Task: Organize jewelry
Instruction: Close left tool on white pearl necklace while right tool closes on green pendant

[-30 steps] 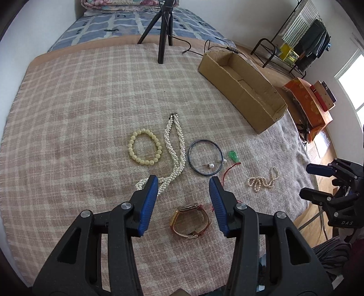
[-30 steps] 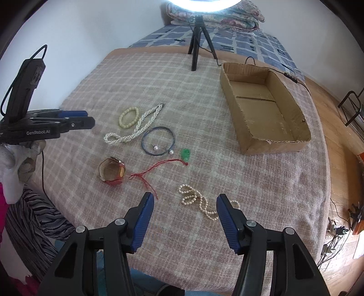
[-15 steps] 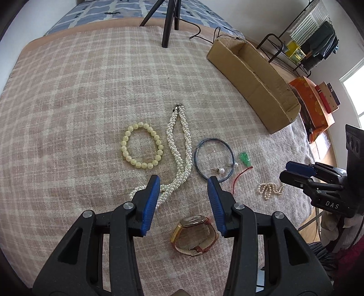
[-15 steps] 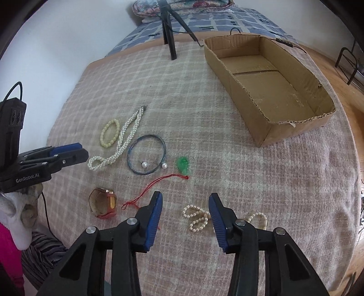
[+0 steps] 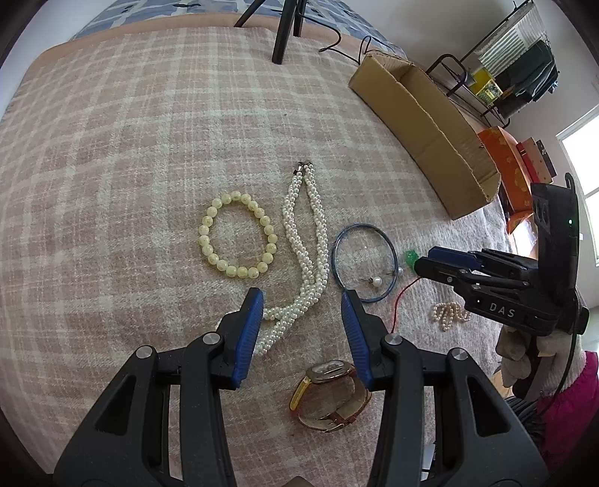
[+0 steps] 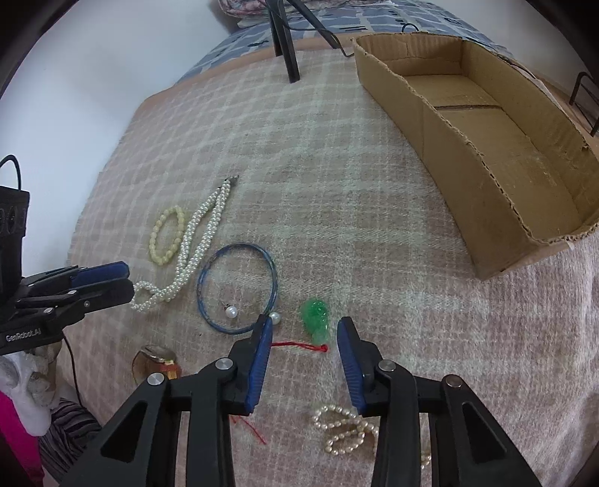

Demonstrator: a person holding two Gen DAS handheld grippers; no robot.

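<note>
Jewelry lies on a pink plaid blanket (image 5: 112,150). My left gripper (image 5: 301,299) is open over the near end of a twisted white pearl necklace (image 5: 305,243). A yellow bead bracelet (image 5: 238,235) lies to its left, a blue bangle (image 5: 365,258) with pearl earrings to its right, a gold watch (image 5: 329,393) below. My right gripper (image 6: 305,329) is open around a green pendant (image 6: 316,324) on a red cord (image 6: 299,345). A small pearl strand (image 6: 346,430) lies under its right finger. An empty cardboard box (image 6: 486,150) stands at the far right.
A black tripod (image 5: 284,30) stands at the blanket's far edge with a cable beside it. A bed with a blue quilt (image 6: 337,22) lies beyond. A clothes rack (image 5: 516,67) and orange boxes (image 5: 513,168) stand off the right side.
Both grippers have moved forward and lower. The left one came over the pearl necklace; the right one passed the small pearl strand and reached the green pendant.
</note>
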